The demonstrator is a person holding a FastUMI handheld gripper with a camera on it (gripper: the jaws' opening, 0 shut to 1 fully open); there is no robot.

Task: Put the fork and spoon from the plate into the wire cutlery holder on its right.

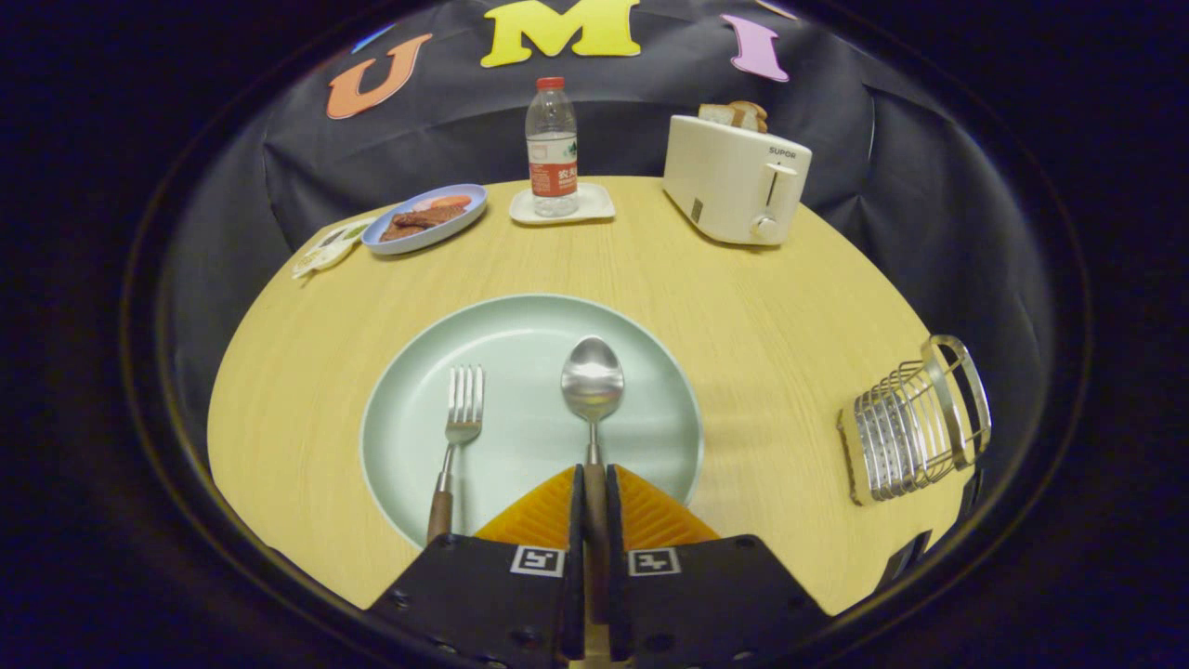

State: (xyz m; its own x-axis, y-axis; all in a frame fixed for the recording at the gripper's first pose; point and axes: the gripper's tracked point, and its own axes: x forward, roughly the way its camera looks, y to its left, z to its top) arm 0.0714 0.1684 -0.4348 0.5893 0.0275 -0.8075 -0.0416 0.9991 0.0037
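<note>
Your spoon (593, 383) lies on the pale green plate (409, 390), bowl pointing away from you, and its wooden handle runs straight back into the gripper (594, 483). Your jaws are drawn in narrow on that handle, one finger pressing each side of it, so you have the spoon clamped while it still rests on the plate. The fork (457, 437) lies just to the left of the spoon, parallel to it, tines pointing away from you and its wooden handle end reaching past the plate's near rim, beside your left finger but apart from it.

Off to your right, well apart from the plate and near the edge of the counter (307, 372), you have the wire cutlery holder (915, 423); it looks empty from here.

Beyond the plate, at the far side of the counter, a water bottle (552, 149) stands upright on a small white coaster (594, 206). To its left sits a blue dish (464, 212) with food on it, and a small packet (327, 249) lies just beside that dish. To the right of the bottle you see a cream toaster (734, 181) with bread (736, 114) sticking up from its slots.
</note>
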